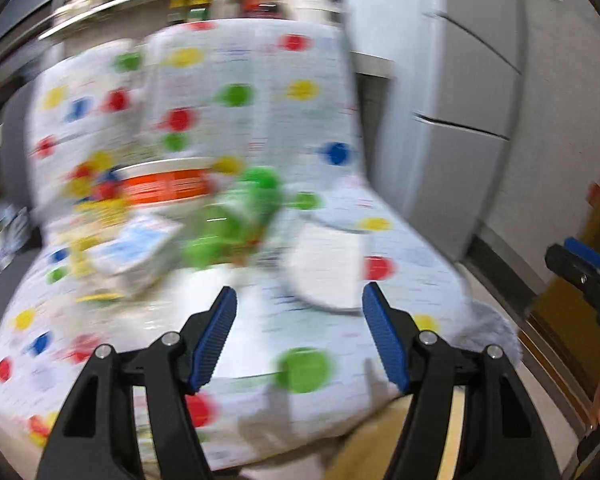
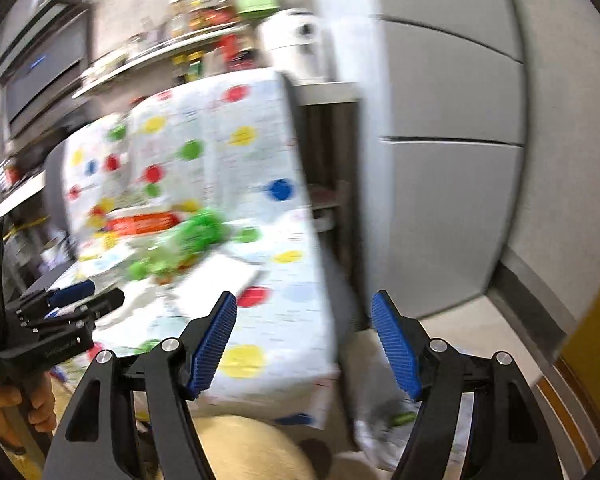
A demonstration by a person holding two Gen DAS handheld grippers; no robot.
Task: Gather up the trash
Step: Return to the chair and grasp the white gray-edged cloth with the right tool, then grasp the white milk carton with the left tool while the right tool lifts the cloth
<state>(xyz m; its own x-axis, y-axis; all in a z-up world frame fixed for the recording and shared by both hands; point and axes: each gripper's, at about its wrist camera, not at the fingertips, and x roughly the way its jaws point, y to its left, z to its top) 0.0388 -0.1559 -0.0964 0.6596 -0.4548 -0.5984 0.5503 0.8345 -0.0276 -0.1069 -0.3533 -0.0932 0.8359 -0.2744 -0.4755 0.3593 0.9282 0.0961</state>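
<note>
Left wrist view: both the left gripper (image 1: 299, 336) and right gripper (image 2: 303, 344) hang wide open and empty near the dotted bag (image 1: 260, 80), trash (image 1: 228, 220) blurred inside.

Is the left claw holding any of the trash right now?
No, the left claw is wide open over the polka-dot chair cover, with nothing between its blue pads.
</note>
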